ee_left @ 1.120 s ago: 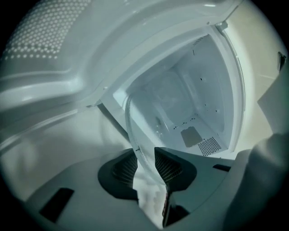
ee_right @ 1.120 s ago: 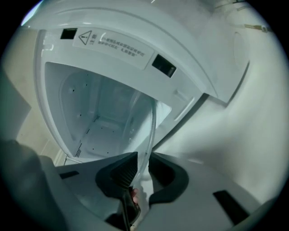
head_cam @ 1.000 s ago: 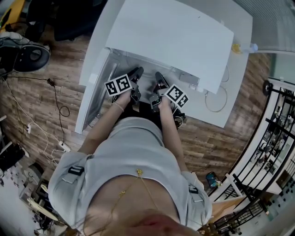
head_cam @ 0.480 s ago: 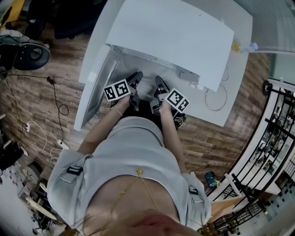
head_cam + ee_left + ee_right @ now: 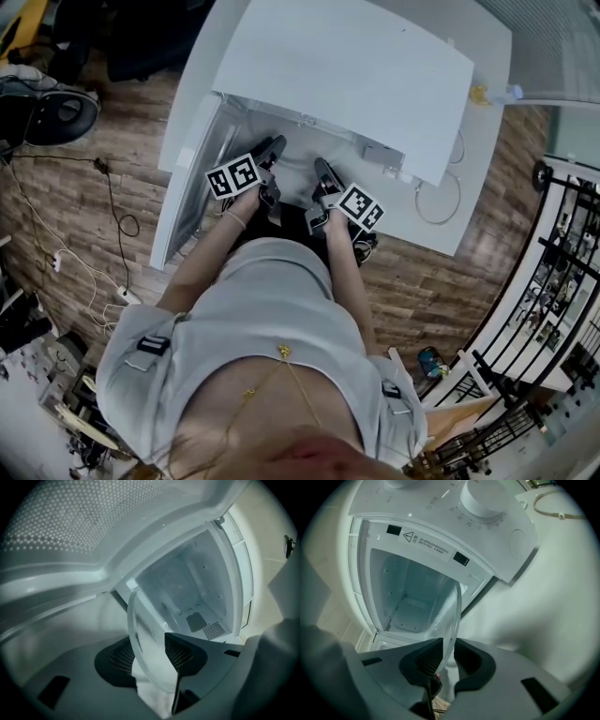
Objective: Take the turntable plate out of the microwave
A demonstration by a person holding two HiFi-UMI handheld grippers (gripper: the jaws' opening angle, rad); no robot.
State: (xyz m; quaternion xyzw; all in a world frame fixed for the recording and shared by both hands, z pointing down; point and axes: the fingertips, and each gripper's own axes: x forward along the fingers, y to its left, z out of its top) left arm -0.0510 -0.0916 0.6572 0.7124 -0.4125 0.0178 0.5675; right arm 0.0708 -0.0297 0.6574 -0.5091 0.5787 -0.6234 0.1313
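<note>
The clear glass turntable plate (image 5: 143, 620) stands on edge in front of the open white microwave (image 5: 347, 66), outside the cavity (image 5: 408, 592). My right gripper (image 5: 446, 660) is shut on its rim (image 5: 449, 613), with both dark pads tight against the glass. My left gripper (image 5: 150, 656) has the plate's opposite rim between its jaws. Those jaws are opening and stand wider than the glass. In the head view the left gripper (image 5: 274, 150) and the right gripper (image 5: 323, 171) sit side by side at the microwave's mouth. The plate itself hardly shows there.
The microwave door (image 5: 192, 187) hangs open at the left, its perforated panel (image 5: 70, 522) close above my left gripper. Control knobs (image 5: 480, 498) sit on the front panel. A coiled cable (image 5: 439, 202) lies on the white table (image 5: 487, 47). Cables (image 5: 112, 225) trail over the wooden floor.
The right gripper has drawn back a little toward the person. The left gripper shifted slightly back and then forward again, ending close to where it was.
</note>
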